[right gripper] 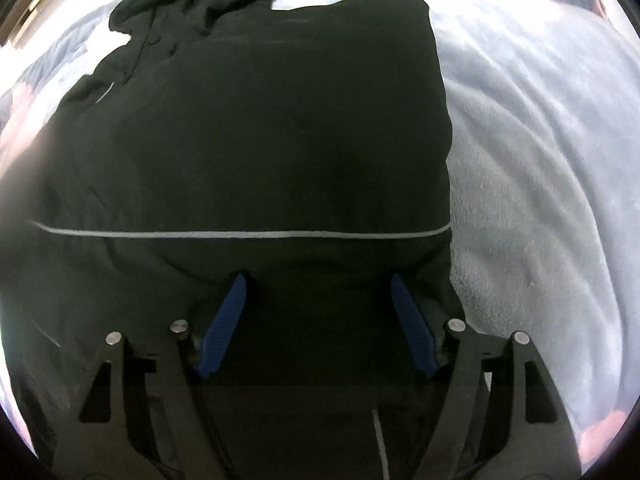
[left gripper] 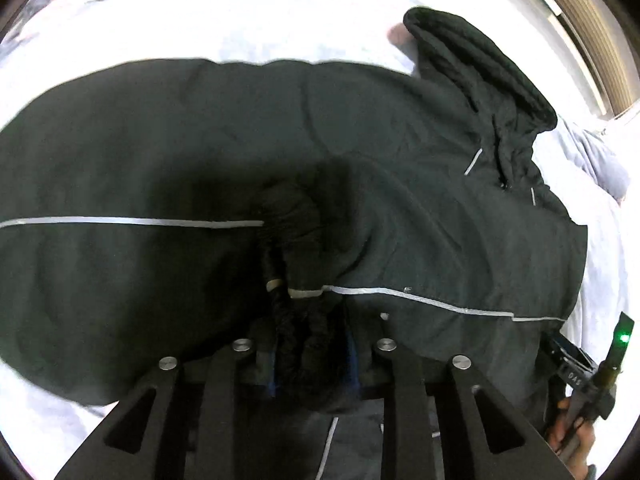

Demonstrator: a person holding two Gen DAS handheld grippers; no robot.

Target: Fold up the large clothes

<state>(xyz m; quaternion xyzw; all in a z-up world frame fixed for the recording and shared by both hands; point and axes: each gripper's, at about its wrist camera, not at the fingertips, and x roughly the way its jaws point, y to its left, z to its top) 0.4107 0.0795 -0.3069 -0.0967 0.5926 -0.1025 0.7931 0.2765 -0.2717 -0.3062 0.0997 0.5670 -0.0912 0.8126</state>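
left wrist view: black hooded jacket [left gripper: 360, 152] spread on a pale bedcover [left gripper: 280, 20], hood [left gripper: 480, 68] lying toward the upper right, thin reflective piping [left gripper: 132, 222] running across the body. left gripper [left gripper: 312, 364] is closed down on a bunched wad of the black fabric, what looks like a ribbed cuff or sleeve end; blue pads barely show on either side of the wad. part of the other handle with a green light [left gripper: 623, 337] sits at the right edge, a hand below it.

right wrist view: right gripper [right gripper: 318, 320] stands wide, blue pads [right gripper: 224, 328] well apart, nothing pinched between them. jacket [right gripper: 260, 140] fills the view below and ahead; its right edge is a straight fold line against the bedcover [right gripper: 540, 160]. cannot tell whether the tips touch the cloth or hang just above it.

handling, my judgement:
- soft, thick, limp cloth; folds will sag and won't hold a crease unless laid flat and pressed.
- bulky and likely weighty for a single pinch; a lifted corner will drag the rest along the bedcover.
- outer face looks smooth, may slide through the pads; grip doubled layers, not one ply.
- best holds: cuff, hem, shoulder seams near the piping, where the fabric is thicker.
- hood is lumpy; tuck it in flat before the last fold.
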